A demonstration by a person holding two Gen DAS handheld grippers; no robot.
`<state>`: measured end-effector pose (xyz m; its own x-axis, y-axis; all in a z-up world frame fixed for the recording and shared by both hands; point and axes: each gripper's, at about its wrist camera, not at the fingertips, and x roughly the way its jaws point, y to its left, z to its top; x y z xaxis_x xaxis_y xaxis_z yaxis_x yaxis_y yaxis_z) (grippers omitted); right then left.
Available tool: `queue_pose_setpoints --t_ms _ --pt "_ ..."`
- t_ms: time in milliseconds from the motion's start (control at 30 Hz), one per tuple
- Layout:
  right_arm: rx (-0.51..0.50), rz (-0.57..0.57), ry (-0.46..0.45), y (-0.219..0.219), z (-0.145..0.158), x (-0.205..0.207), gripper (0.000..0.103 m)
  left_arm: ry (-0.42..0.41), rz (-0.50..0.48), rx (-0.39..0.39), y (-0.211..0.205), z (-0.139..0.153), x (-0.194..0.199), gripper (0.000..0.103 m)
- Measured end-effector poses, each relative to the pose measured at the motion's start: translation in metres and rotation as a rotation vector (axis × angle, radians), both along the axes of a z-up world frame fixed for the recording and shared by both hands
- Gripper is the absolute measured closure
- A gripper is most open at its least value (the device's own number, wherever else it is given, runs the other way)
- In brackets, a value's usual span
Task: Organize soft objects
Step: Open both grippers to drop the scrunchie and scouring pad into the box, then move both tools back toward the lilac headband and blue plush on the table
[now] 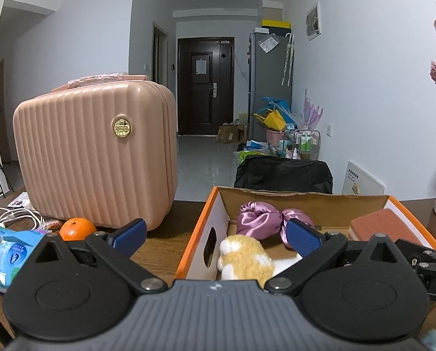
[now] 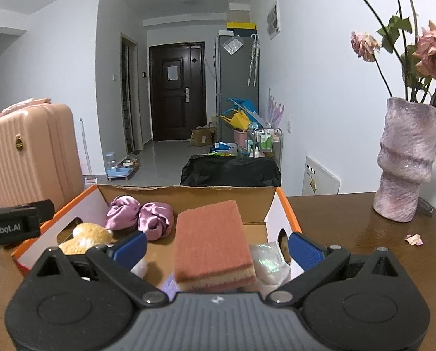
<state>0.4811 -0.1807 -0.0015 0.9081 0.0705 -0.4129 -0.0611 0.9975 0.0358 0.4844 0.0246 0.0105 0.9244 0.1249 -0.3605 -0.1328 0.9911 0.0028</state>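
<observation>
Both grippers hang wide open and empty — the left gripper (image 1: 216, 234) over the plush toy (image 1: 244, 256), the right gripper (image 2: 218, 247) over the sponge (image 2: 210, 242), both already in the cardboard box (image 2: 288, 213). Closing low could snag the box wall, or drag the purple satin scrunchie (image 2: 139, 216) behind — a reach further right risks the vase (image 2: 405, 161).

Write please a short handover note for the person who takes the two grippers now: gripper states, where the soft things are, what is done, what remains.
Left gripper: open, empty, above the cardboard box.
Right gripper: open, empty, the pink sponge between its fingers, ungripped.
In the box: sponge, plush toy, purple satin scrunchie, a clear plastic packet.
Left: the blue tissue pack lies outside on the table, maybe the next item.
</observation>
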Motion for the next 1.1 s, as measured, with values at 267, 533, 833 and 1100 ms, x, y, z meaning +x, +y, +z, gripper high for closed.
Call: queue_pose_setpoints --t_ms 267,533,833,1100 --pt "-0.018 0.016 -0.015 -0.007 0.001 -0.033 0.0 0.001 -0.028 0.015 -0.002 -0.001 -0.031 0.0" --pt "-0.034 0.036 -0.013 -0.017 -0.002 -0.065 0.0 0.018 -0.08 0.018 -0.006 -0.004 -0.063 0.0" --pt "-0.064 0.056 -0.012 -0.026 -0.011 -0.099 0.0 0.033 -0.12 0.018 -0.009 -0.008 -0.095 0.0" --pt "-0.098 0.071 -0.01 -0.031 -0.019 -0.127 0.0 0.065 -0.151 0.029 -0.014 -0.015 -0.119 0.0"
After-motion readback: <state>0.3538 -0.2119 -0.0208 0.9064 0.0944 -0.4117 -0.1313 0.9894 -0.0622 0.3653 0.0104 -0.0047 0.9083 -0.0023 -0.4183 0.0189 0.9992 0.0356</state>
